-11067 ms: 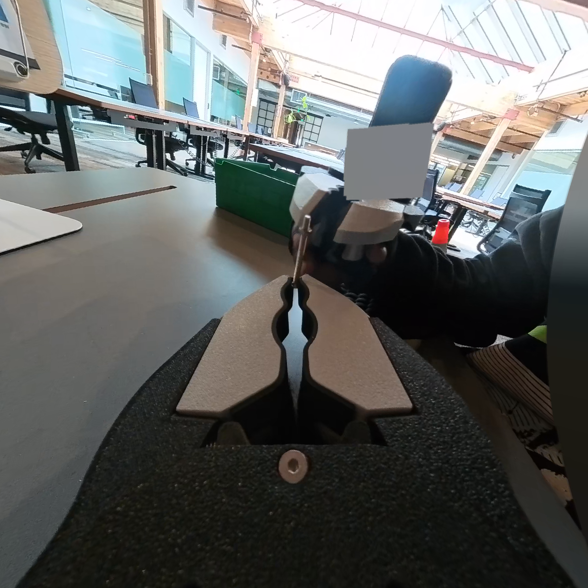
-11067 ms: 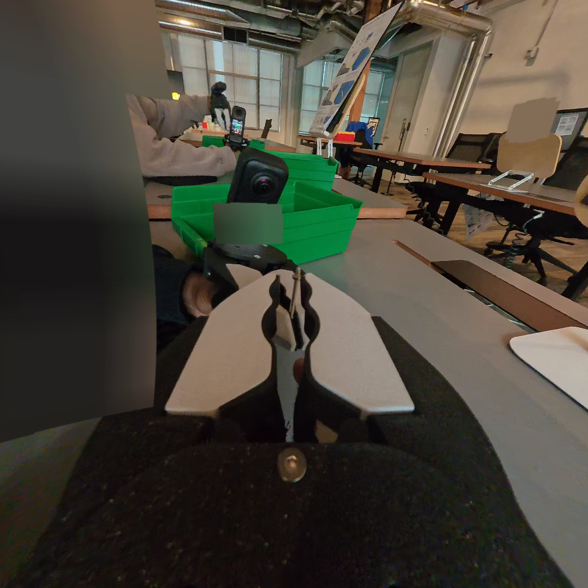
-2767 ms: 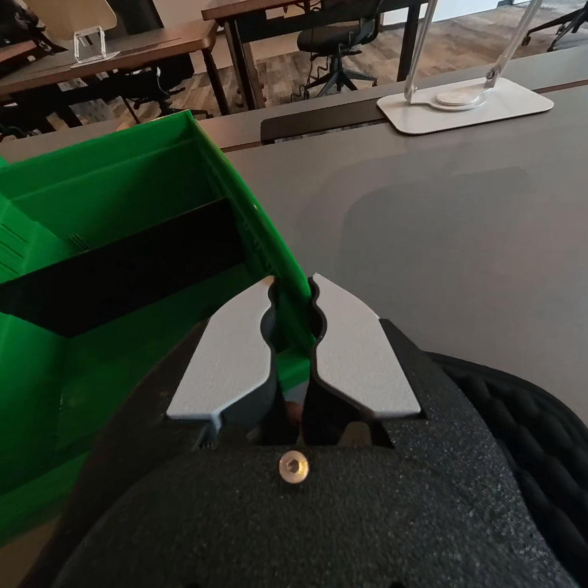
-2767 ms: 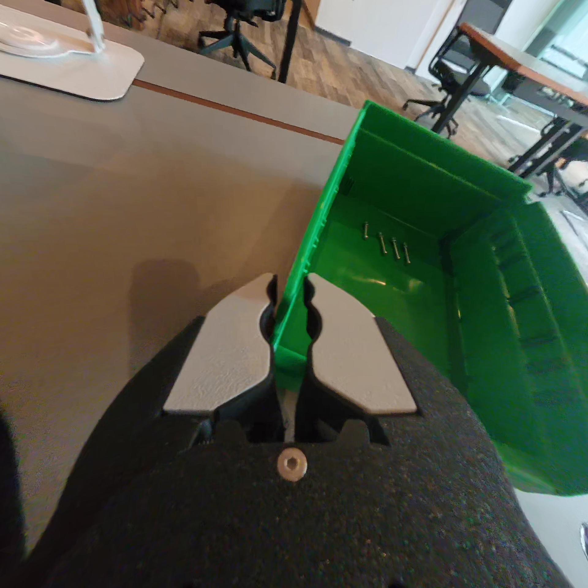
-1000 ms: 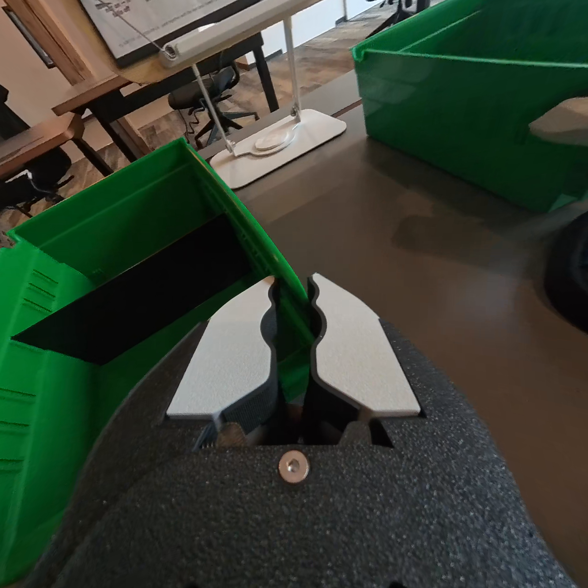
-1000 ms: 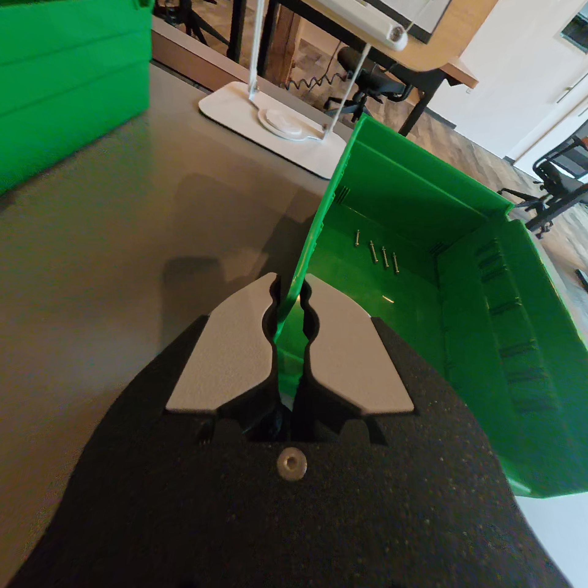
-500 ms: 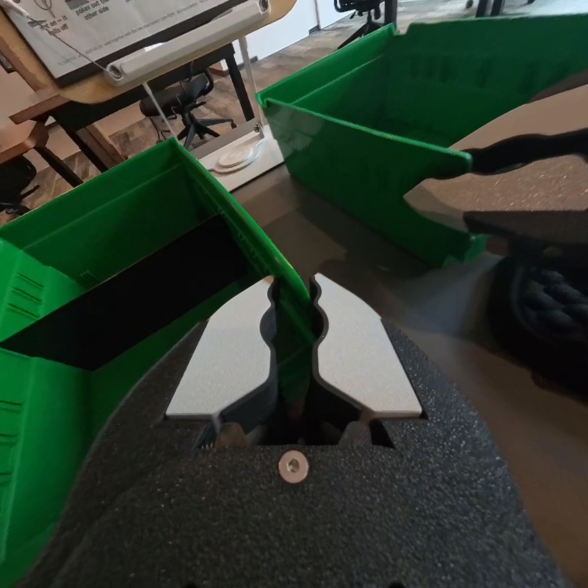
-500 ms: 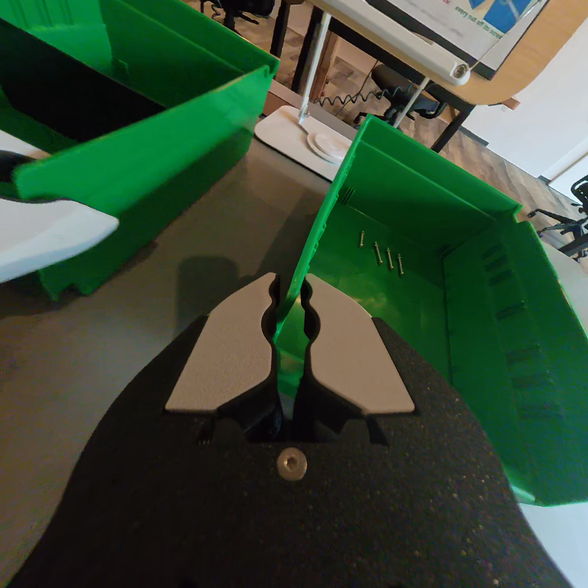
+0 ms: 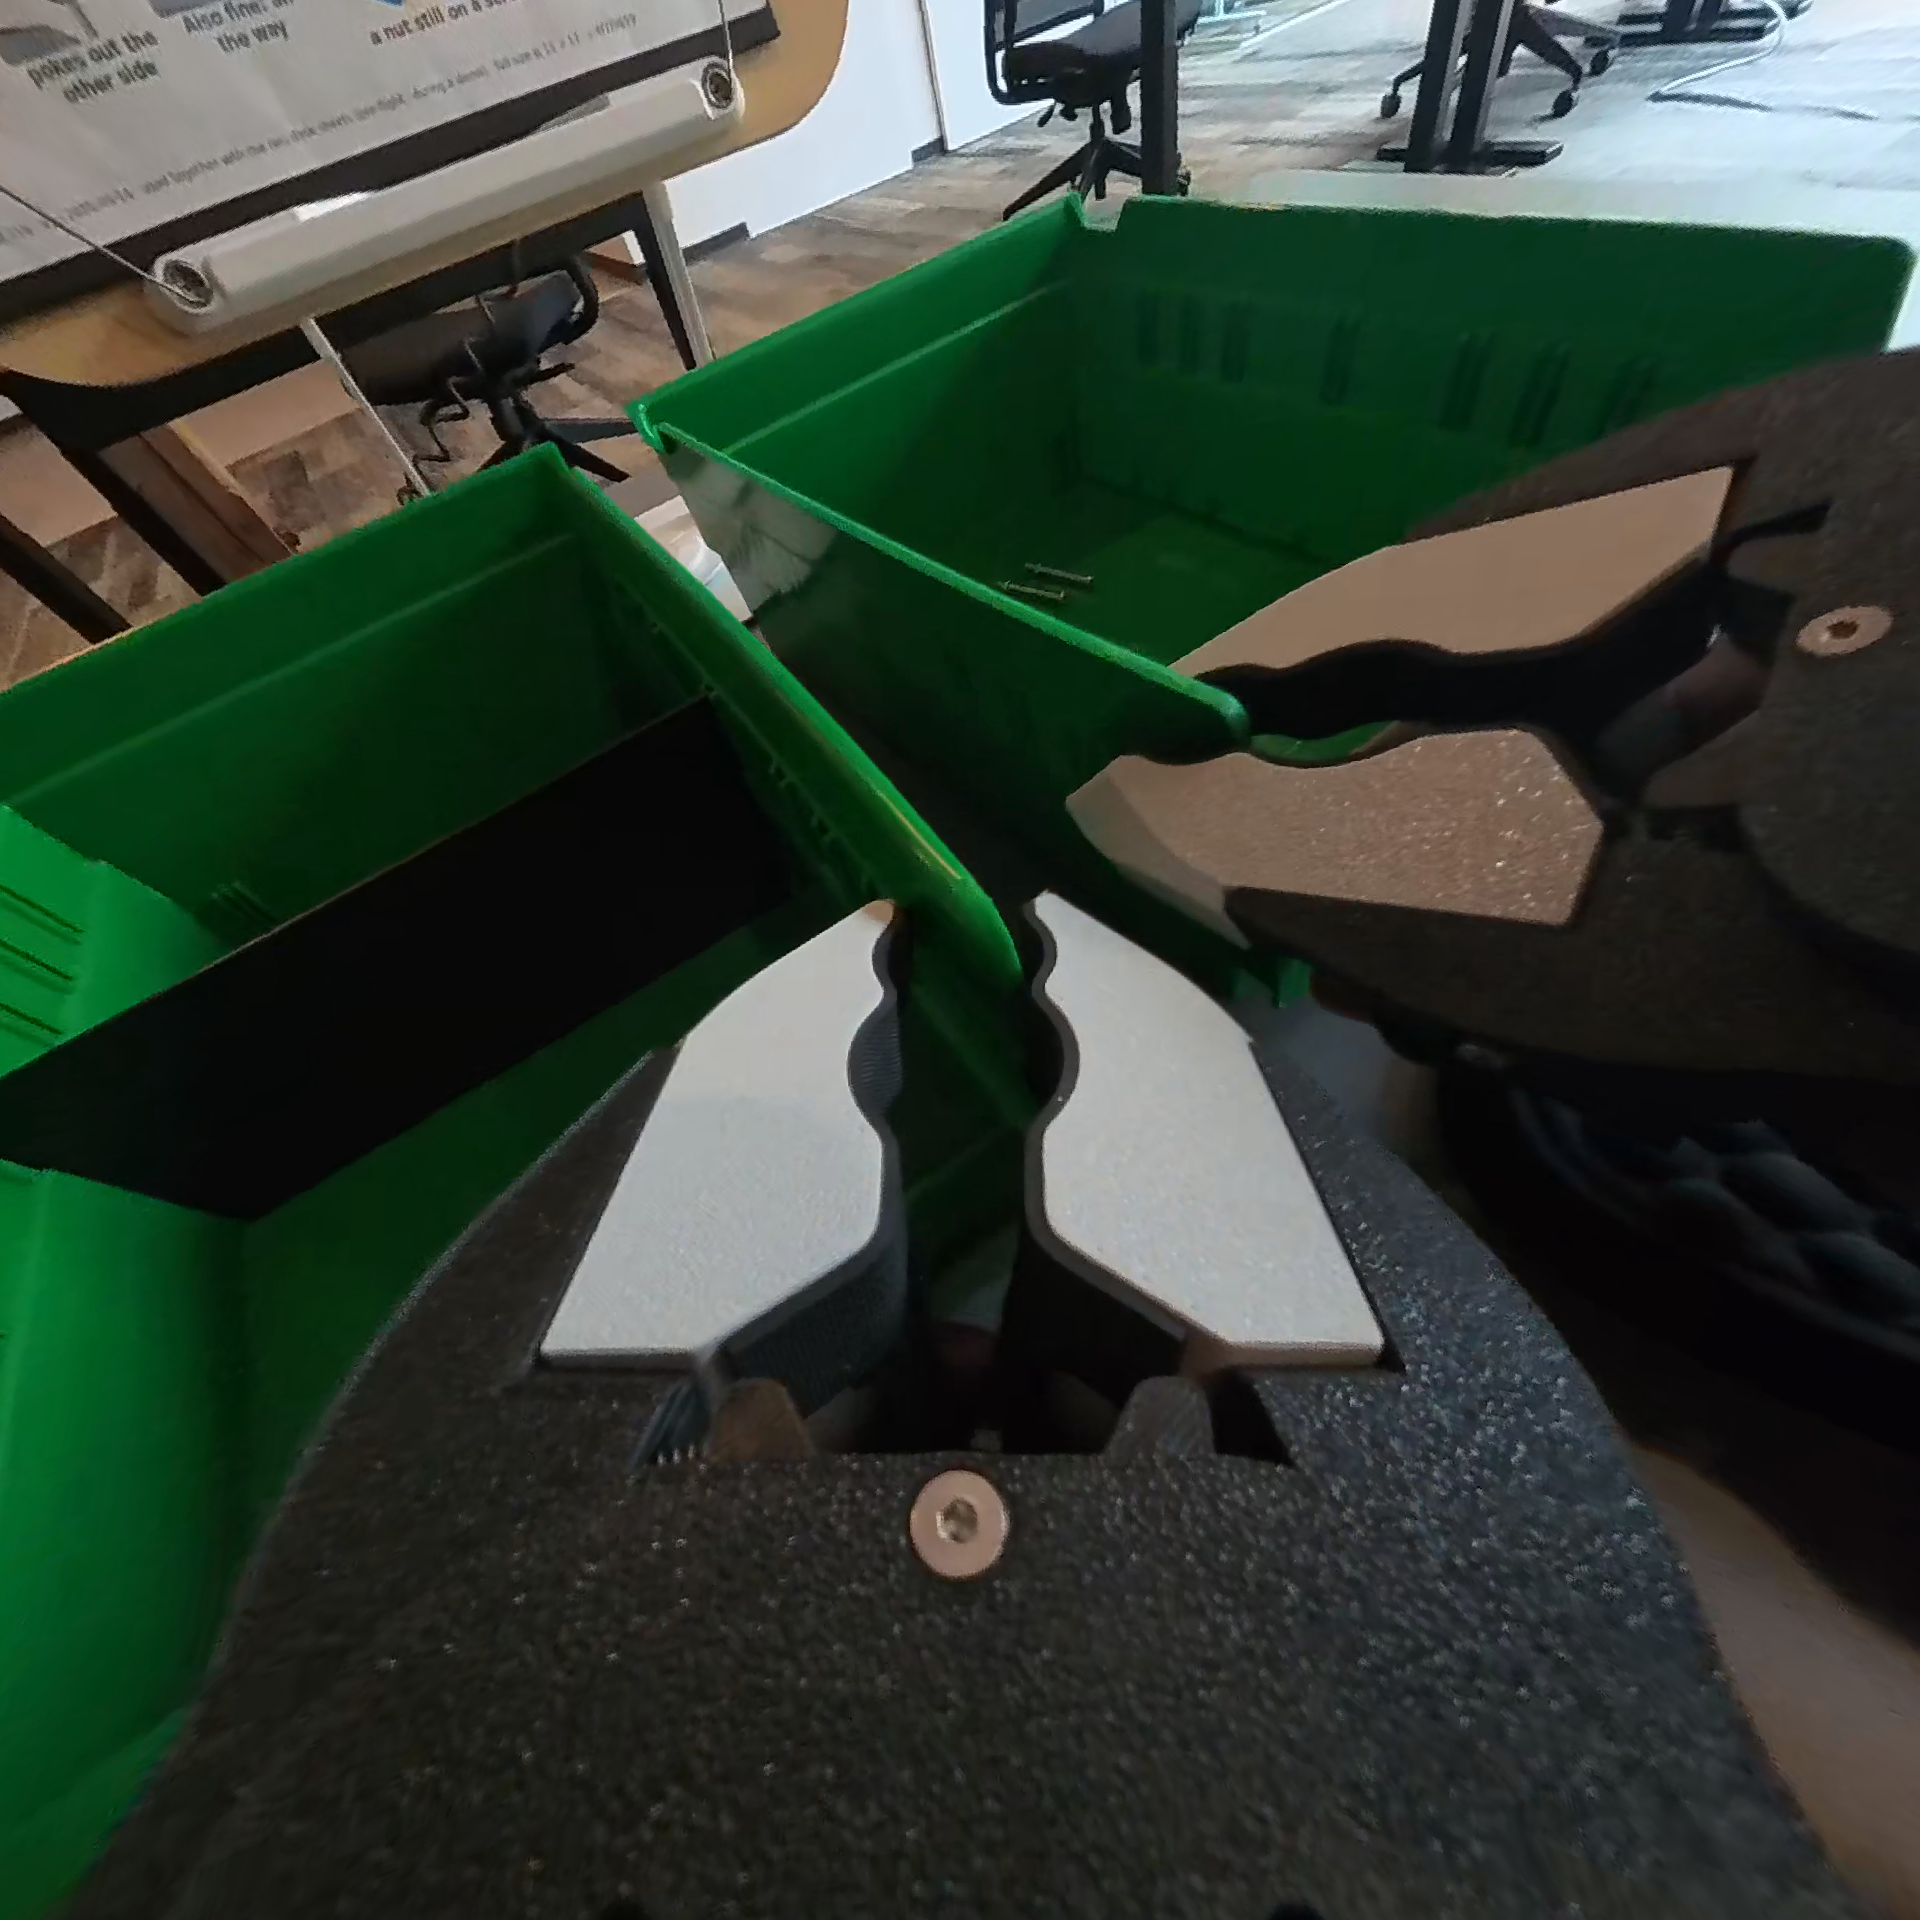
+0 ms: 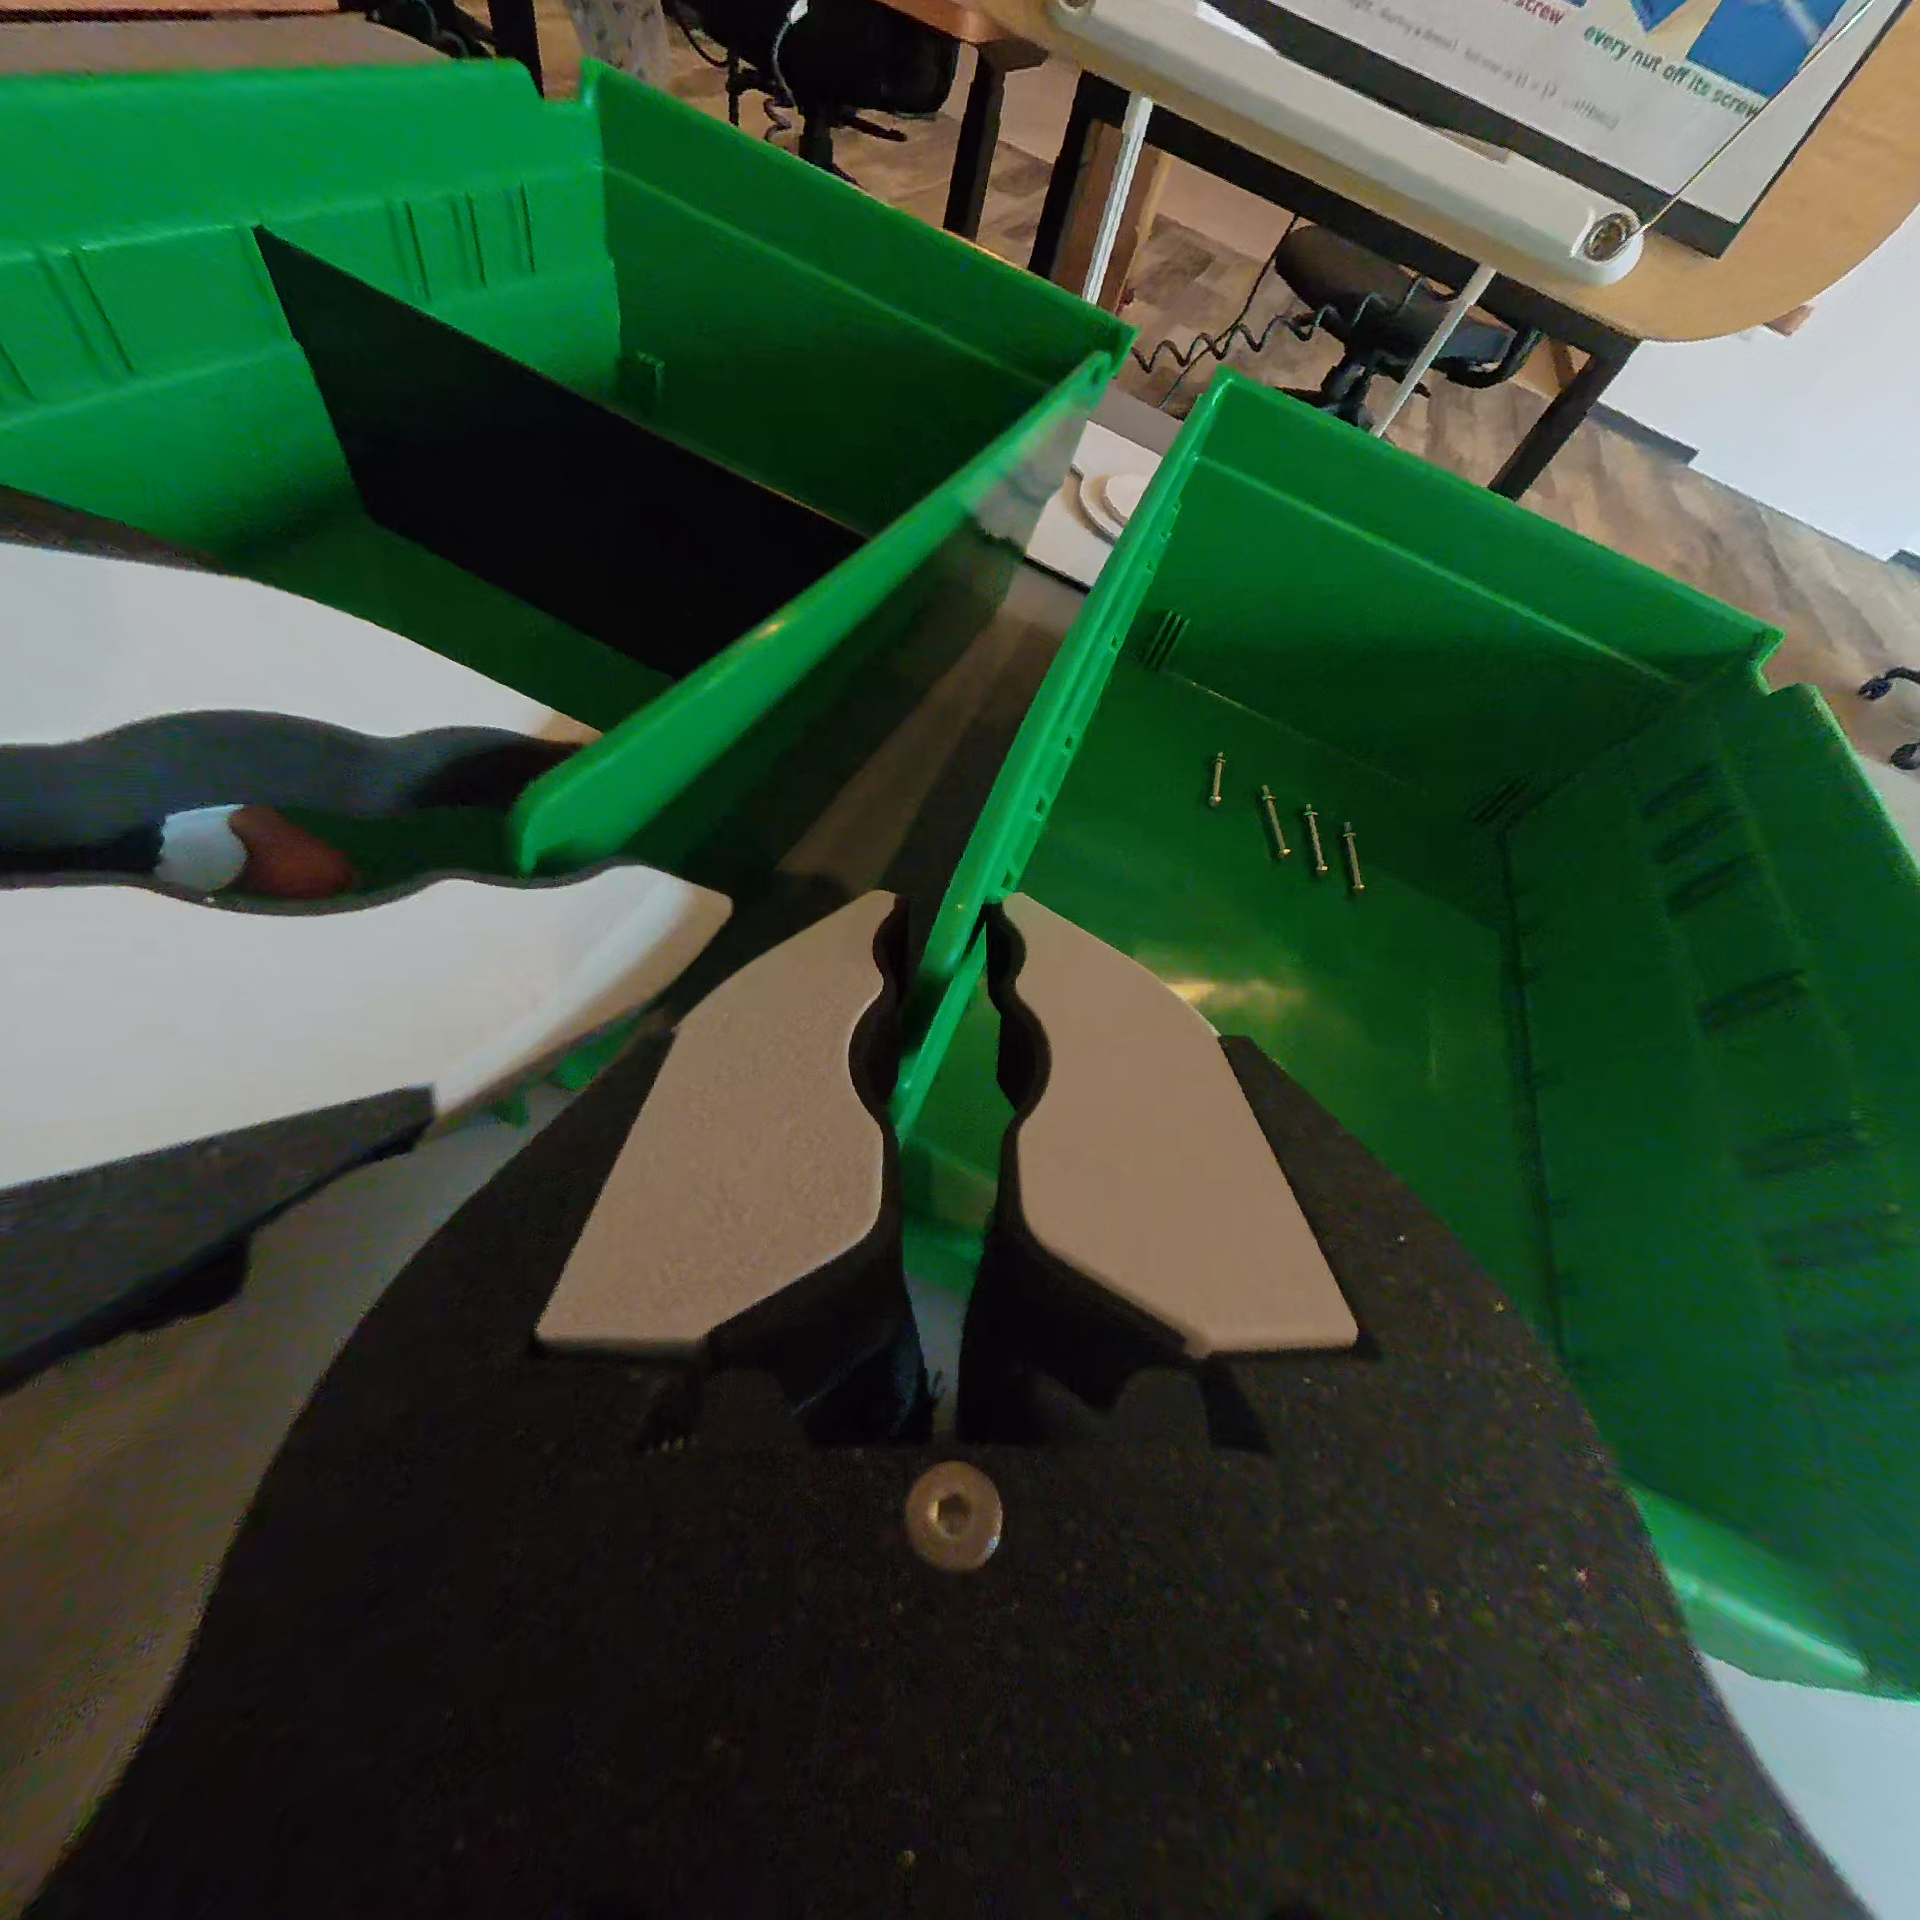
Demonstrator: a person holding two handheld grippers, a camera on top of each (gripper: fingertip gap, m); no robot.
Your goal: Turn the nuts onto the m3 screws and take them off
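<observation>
Gripping the side wall of a green bin (image 9: 312, 665), the left gripper (image 9: 961, 925) has its grey fingers (image 9: 748, 1143) set on either side of the plastic rim, one inside the bin and one outside. Just ahead and left of those fingers, a black divider (image 9: 416, 935) runs across that bin's interior.

Off to the right, the right gripper (image 10: 948, 914) is clamped in the same way on the near side wall of a second green bin (image 10: 1558, 1143), the thin rim running between its two fingers (image 10: 758, 1122) with the pads against it. The two bins stand close together, their near corners angled toward each other with a narrow strip of table (image 10: 935, 686) showing between them.

Farther ahead of the right gripper and to its right, four m3 screws (image 10: 1288, 821) lie side by side on the floor of the second bin, near its far wall, well apart from the fingers. Whether nuts sit on them is too small to tell.

Beyond both bins stand a white stand base (image 10: 1101, 488), a board with a printed sheet (image 10: 1507, 94), and office chairs (image 9: 499, 332).
</observation>
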